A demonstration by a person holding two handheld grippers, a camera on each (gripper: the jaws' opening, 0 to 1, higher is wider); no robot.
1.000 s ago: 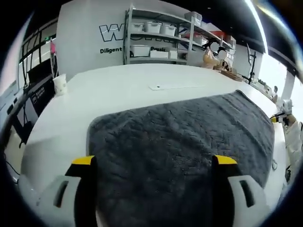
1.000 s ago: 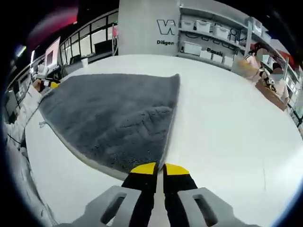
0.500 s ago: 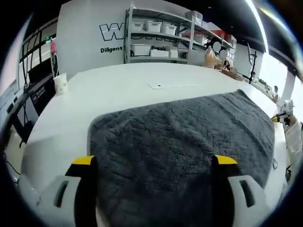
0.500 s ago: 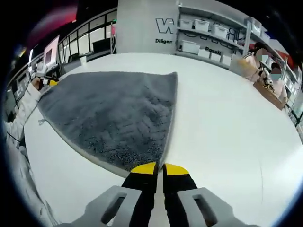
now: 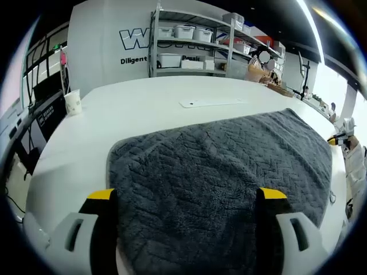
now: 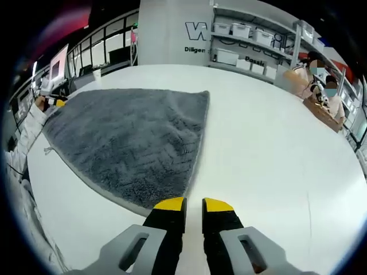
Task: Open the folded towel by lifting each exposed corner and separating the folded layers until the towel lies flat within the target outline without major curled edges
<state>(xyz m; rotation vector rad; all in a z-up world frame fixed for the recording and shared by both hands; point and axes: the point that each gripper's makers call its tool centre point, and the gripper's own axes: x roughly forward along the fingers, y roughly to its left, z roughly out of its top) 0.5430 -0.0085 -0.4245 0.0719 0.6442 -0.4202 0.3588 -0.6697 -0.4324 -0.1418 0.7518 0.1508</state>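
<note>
A dark grey quilted towel (image 5: 218, 172) lies spread out on the white table (image 5: 143, 109). My left gripper (image 5: 186, 196) hovers over its near edge, open wide with only towel surface between the yellow tips. In the right gripper view the towel (image 6: 126, 137) runs away to the left, and its near corner ends just in front of my right gripper (image 6: 191, 205). That gripper's jaws stand a narrow gap apart with nothing between them. The left gripper (image 6: 55, 102) shows at the towel's far left corner, and the right gripper (image 5: 337, 137) at the towel's right edge.
A paper cup (image 5: 73, 102) stands near the table's left edge. A thin white strip (image 5: 209, 103) lies beyond the towel. Shelves with white bins (image 5: 189, 48) line the back wall. People (image 6: 312, 77) sit at the far right. Bare table (image 6: 275, 160) stretches right of the towel.
The right jaws, pressed together at the towel's near corner before, have parted slightly and the corner now lies flat off them. The left gripper has stayed put.
</note>
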